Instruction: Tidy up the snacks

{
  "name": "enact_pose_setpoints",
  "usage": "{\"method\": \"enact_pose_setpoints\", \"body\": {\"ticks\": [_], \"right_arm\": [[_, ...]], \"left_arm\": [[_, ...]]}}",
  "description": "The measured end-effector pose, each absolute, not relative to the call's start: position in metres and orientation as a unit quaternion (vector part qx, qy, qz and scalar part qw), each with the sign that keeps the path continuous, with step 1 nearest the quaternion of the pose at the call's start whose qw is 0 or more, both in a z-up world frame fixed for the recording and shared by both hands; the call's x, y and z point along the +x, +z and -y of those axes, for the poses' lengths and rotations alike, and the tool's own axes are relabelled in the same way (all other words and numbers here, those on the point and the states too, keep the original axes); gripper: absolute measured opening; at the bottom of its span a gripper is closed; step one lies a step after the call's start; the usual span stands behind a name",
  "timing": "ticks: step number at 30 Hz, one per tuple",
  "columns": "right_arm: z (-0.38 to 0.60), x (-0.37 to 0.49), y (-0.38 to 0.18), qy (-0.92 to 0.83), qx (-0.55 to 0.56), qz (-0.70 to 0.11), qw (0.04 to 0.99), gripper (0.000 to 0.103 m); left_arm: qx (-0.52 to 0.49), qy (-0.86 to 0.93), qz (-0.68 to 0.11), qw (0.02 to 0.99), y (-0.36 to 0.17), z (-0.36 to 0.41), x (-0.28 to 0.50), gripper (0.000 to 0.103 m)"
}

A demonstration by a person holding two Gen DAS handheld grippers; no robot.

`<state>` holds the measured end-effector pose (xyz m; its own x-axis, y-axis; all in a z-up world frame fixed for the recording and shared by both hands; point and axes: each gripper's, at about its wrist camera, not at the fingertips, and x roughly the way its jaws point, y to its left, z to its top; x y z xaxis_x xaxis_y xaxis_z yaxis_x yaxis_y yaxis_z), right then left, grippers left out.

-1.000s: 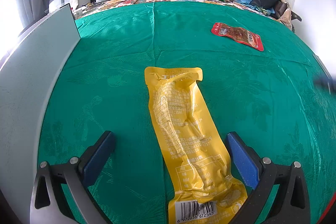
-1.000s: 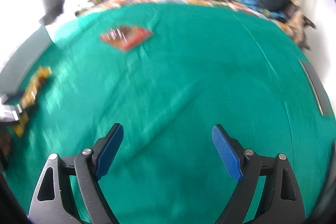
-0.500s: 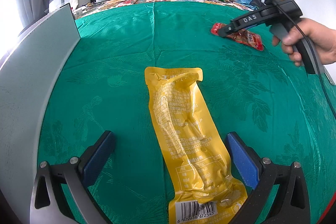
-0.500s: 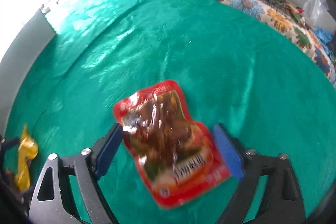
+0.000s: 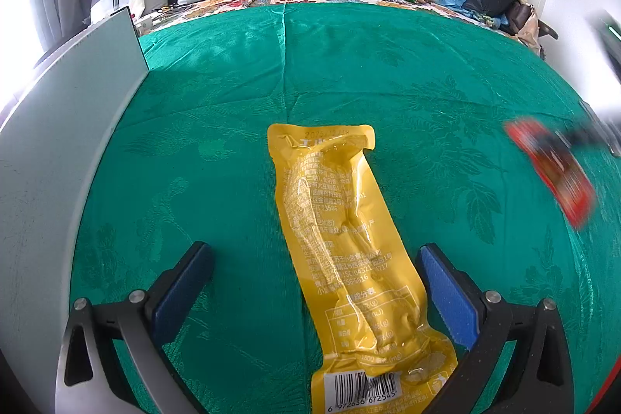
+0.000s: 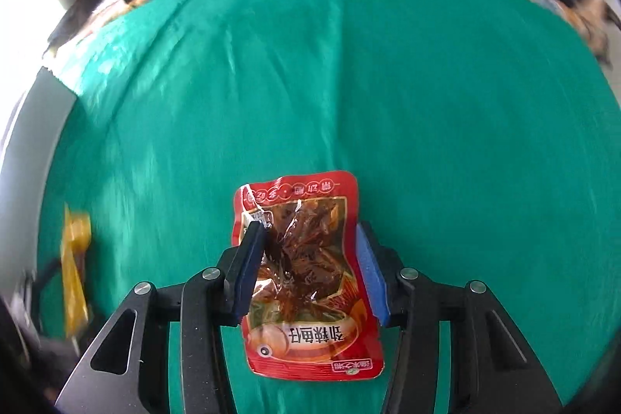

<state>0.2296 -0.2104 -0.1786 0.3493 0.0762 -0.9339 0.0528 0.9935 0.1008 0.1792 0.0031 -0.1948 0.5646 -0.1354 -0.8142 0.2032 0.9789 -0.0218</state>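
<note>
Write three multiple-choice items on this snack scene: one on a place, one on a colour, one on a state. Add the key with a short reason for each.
1. Where does the yellow snack pouch lie?
A. On the green cloth, between the fingers of the left gripper
B. Among the pillows
C. Inside a clear bag

2. What colour is the packet between the fingers of the right gripper?
A. Blue
B. Red
C. White

3. How do the left gripper's jaws stand?
A. Clamped on the yellow pouch
B. Wide apart, clear of the pouch
C. Shut with nothing between them

Key: 1 A, the pouch lies flat on the cloth between both blue pads. 2 B, the red packet shows in the right wrist view as the jaws are closing around it. 3 B, green cloth shows between each pad and the pouch.
</note>
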Motion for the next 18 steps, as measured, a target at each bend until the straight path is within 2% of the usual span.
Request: {"method": "enact_pose_setpoints", "body": {"ticks": [5,7,9,11,15,18], "right_arm": [[0.218,0.115,-0.177,-0.078,0.116,-0.527,0.839,0.055],[0.213,0.087,-0.180,-0.088,0.114,-0.485,0.863,0.080],[0.199,0.081,-0.184,-0.085,0.058,-0.473,0.875,0.086],[0.185,0.077,-0.186,-0.074,0.000,-0.455,0.888,0.088],[0.194,0.078,-0.186,-0.058,0.016,-0.453,0.890,0.094],[0.193,0.079,-0.186,-0.060,0.016,-0.453,0.889,0.095]], "left_arm": [[0.037,-0.096,-0.457,0.884,-0.195,-0.003,0.179,0.103],[0.037,-0.096,-0.457,0.884,-0.195,-0.003,0.179,0.103],[0.037,-0.096,-0.457,0.884,-0.195,-0.003,0.179,0.103],[0.037,-0.096,-0.457,0.884,-0.195,-0.003,0.179,0.103],[0.037,-0.095,-0.457,0.884,-0.195,-0.003,0.179,0.103],[0.037,-0.095,-0.457,0.884,-0.195,-0.003,0.178,0.103]]}}
